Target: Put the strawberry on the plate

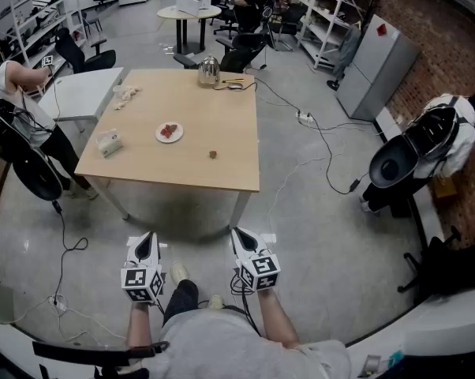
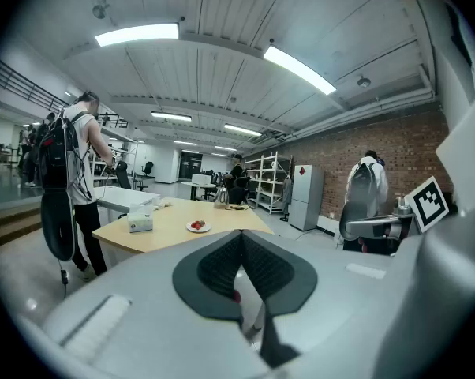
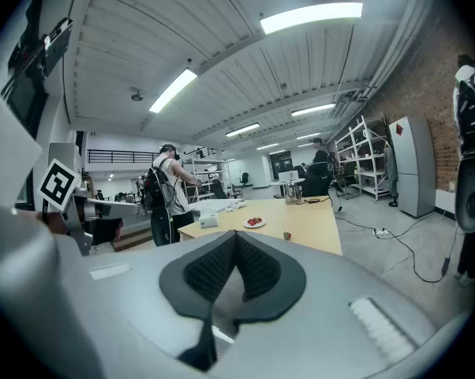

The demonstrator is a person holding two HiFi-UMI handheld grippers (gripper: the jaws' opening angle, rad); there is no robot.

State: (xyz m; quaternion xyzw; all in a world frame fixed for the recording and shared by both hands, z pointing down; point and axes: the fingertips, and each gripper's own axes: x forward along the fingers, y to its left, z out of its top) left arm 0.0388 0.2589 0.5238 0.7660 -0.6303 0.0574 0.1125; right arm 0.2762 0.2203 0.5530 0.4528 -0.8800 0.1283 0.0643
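A small white plate [image 1: 169,133] with red strawberries on it sits left of centre on the wooden table [image 1: 222,109]. One loose strawberry [image 1: 213,154] lies to its right, nearer the front edge. Both grippers hang in front of the person, well short of the table and above the floor. My left gripper [image 1: 149,238] and my right gripper [image 1: 237,234] have their jaws shut with nothing between them. In the left gripper view the plate [image 2: 197,227] shows far beyond the left gripper [image 2: 241,235]. The right gripper view shows the plate [image 3: 255,223] and the loose strawberry [image 3: 287,234] beyond the right gripper [image 3: 236,237].
A tissue box [image 1: 109,143] stands at the table's left edge, and a metal kettle [image 1: 209,71] with cables at its far edge. A person [image 1: 13,109] stands by a white side table [image 1: 84,93] on the left. Cables [image 1: 320,144] trail over the floor on the right.
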